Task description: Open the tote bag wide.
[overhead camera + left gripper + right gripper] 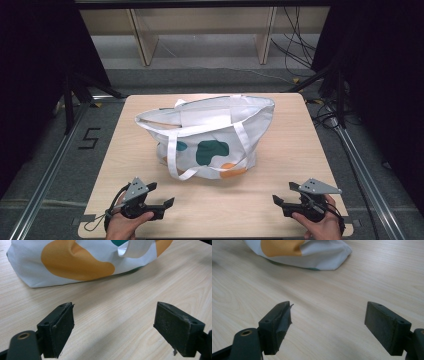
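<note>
- The white tote bag (210, 137), printed with green and orange blobs, stands in the middle of the wooden table (290, 150) with its mouth gaping and its straps (172, 157) hanging down the front.
- Nothing is gripped yet, so the work on the bag looks wholly ahead: reaching and taking hold remain.
- The left gripper (161, 200) rests low at the near edge, held in a hand, jaws spread wide, well short of the bag.
- The right gripper (282, 195) sits likewise at the near right, jaws spread and empty, aimed toward the bag's corner (342, 252).
</note>
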`<state>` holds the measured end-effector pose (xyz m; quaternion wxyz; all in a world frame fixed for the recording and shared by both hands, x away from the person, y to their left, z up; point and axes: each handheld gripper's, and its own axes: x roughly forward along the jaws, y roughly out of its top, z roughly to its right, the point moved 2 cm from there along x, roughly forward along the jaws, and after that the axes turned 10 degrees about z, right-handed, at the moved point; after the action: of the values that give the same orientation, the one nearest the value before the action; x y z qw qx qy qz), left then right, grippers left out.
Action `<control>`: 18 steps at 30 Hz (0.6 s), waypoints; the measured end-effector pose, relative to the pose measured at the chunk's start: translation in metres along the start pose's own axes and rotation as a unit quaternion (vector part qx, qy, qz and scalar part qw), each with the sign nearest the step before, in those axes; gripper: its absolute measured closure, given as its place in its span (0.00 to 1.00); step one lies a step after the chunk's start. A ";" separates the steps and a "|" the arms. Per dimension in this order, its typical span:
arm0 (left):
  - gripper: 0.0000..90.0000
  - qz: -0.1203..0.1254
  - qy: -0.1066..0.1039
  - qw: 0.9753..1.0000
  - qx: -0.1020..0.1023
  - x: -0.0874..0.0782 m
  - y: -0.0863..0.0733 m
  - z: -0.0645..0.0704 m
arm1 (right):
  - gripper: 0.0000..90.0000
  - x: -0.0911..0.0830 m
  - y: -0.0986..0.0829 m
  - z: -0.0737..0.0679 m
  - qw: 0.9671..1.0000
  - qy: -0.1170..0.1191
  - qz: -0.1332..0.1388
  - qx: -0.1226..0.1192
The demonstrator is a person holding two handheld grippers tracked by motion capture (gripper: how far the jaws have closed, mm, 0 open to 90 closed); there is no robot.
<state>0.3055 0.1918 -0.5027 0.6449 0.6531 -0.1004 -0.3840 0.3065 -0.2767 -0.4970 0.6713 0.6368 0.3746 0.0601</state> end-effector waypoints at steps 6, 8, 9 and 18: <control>0.17 0.002 -0.002 1.000 -0.016 0.001 -0.001 0.001 | 0.24 0.000 0.000 -0.001 1.000 0.001 0.003 -0.002; 0.17 0.000 0.004 1.000 -0.016 0.001 -0.001 0.001 | 0.24 0.000 0.000 -0.001 1.000 -0.003 0.006 -0.007; 0.17 0.004 0.006 1.000 -0.019 0.001 -0.001 0.001 | 0.24 0.000 0.000 0.000 1.000 -0.002 0.003 -0.013; 0.22 0.002 -0.001 1.000 -0.020 0.000 0.000 -0.001 | 0.22 0.001 0.000 0.001 1.000 -0.011 0.008 -0.007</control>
<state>0.3056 0.1926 -0.5028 0.6584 0.6397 -0.0946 -0.3852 0.3076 -0.2769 -0.4975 0.6791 0.6357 0.3617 0.0615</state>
